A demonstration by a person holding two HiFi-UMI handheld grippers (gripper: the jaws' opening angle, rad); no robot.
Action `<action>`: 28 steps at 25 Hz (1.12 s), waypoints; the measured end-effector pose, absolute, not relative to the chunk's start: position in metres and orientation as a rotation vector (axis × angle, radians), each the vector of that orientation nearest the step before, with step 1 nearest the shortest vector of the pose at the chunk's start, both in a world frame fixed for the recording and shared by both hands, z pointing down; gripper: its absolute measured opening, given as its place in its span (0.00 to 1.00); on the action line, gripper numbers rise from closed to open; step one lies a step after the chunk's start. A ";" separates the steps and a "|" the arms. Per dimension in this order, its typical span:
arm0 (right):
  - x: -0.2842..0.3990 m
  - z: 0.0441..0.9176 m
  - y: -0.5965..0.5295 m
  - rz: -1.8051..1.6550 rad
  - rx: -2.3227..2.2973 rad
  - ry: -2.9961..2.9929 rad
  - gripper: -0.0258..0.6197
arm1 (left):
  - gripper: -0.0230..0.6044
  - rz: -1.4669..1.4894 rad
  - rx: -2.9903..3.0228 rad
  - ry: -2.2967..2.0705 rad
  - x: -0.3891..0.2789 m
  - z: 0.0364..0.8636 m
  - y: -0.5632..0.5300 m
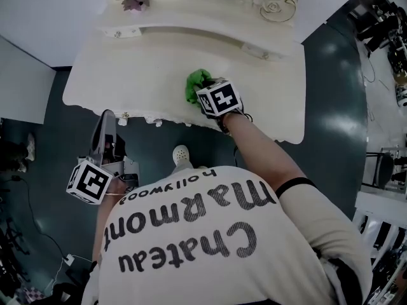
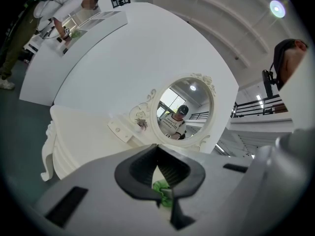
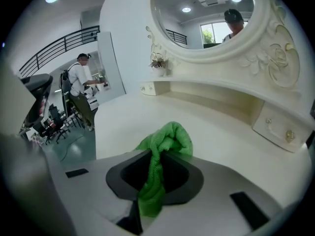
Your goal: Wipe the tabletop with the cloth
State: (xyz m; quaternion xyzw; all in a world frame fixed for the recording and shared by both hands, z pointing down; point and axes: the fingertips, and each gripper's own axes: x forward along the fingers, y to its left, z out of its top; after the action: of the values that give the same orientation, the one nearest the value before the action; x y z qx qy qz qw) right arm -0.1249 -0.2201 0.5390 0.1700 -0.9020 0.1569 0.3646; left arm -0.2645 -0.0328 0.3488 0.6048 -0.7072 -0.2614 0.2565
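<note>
The right gripper [image 3: 156,156] had its jaws clamped on the green cloth [image 3: 166,140]. One twisted strand ran down between the pads, and the bunched rest bulged out just ahead of the tips, resting on the cream tabletop [image 3: 211,132]. Farther ahead of this gripper, past the cloth, stood the raised shelf [image 3: 206,90]. It carried a small plant [image 3: 158,63] at its left end, and the round mirror [image 3: 206,14] rose above it. The left gripper [image 2: 157,154] hung off the table's front edge, over the dark floor [image 1: 331,138], well apart from the cloth. Its jaws were drawn together with nothing held. A scrap of green showed far ahead of it through the slit between them.
</note>
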 end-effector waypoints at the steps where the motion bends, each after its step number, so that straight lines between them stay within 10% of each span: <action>1: -0.123 0.538 -0.221 0.420 0.437 -2.321 0.15 | 0.05 -0.715 1.650 -1.906 -0.261 0.348 -0.035; 28: -0.068 0.537 -0.233 0.491 0.540 -2.323 0.15 | 0.05 -0.770 1.623 -1.889 -0.244 0.353 -0.015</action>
State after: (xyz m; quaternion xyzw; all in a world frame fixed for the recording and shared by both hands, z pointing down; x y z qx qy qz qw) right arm -0.0679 -0.2325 0.5372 0.2082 -0.8951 0.1893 0.3459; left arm -0.2438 -0.0155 0.3534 0.6006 -0.6989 -0.2848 0.2640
